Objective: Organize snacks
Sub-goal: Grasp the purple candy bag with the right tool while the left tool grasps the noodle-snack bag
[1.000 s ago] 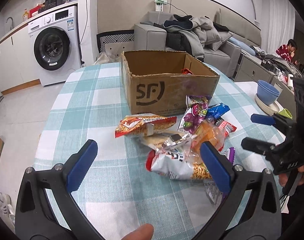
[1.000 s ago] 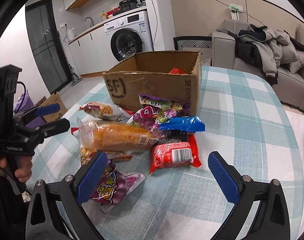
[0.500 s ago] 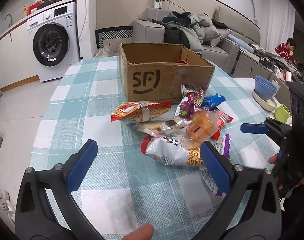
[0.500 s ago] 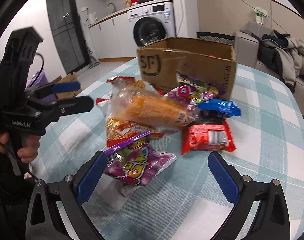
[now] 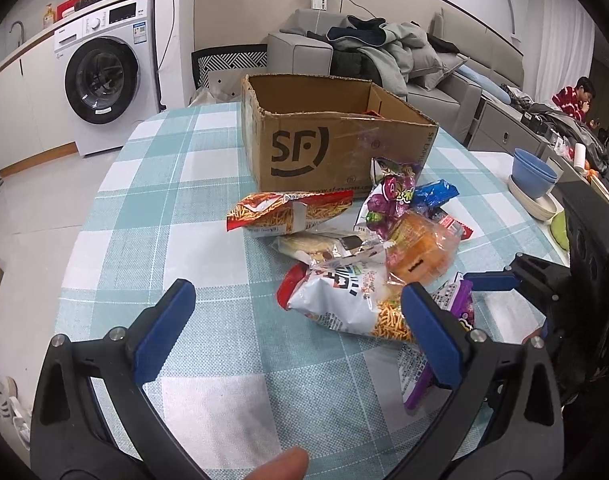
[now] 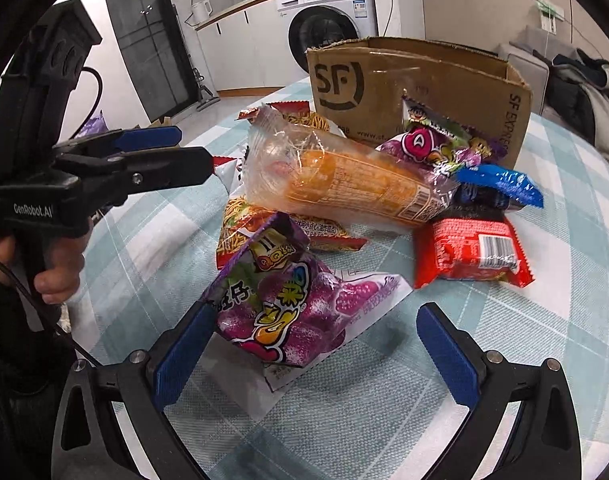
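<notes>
Your right gripper (image 6: 312,344) is spread wide around the near purple bag (image 6: 288,304), lined up to grab; your left gripper (image 5: 296,332) waits open beside the box-bound (image 5: 336,140) pile.

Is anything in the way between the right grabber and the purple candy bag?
Nothing visible is. The right gripper is open, and the purple candy bag lies right in front of it on the table, its near end by the left fingertip. The other snacks sit farther back, toward the cardboard box.
</notes>
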A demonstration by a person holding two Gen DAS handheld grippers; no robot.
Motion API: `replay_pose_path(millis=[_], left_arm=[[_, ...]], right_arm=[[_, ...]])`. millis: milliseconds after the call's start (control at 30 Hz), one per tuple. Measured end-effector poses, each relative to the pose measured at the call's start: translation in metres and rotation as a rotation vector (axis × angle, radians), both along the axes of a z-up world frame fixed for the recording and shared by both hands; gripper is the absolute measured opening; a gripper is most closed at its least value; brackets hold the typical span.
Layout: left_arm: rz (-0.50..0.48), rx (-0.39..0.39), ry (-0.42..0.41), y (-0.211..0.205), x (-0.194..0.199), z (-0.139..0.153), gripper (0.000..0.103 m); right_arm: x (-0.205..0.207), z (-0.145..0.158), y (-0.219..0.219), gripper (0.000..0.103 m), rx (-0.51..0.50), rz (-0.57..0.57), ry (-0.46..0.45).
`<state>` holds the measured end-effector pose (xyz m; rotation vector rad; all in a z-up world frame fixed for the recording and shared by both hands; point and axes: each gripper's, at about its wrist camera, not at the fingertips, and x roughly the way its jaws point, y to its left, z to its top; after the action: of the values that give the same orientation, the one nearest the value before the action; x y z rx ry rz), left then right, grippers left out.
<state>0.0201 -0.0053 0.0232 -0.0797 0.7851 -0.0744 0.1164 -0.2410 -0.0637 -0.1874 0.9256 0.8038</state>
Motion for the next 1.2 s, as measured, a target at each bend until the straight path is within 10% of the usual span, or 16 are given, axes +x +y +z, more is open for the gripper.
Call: replay_pose_path(millis=[433,733,1200], left_arm=[[-0.005,-0.002,0.004,-0.001,0.001,-0.003,0.102],[-0.009,0.003,0.009,-0.001,0.001,-0.006,0.102],[-0.067,-0.007,0.08,-0.006,0.006,-0.024,0.102]], right_arm=[[0.008,-0.003,0.01,0.101,0.097,-0.015,0.071],[0.009,-0.001,0.009,0.042,0.133,0.012,0.058],[0.015,0.029,-0.03,0.037,0.205,-0.096,-0.04]])
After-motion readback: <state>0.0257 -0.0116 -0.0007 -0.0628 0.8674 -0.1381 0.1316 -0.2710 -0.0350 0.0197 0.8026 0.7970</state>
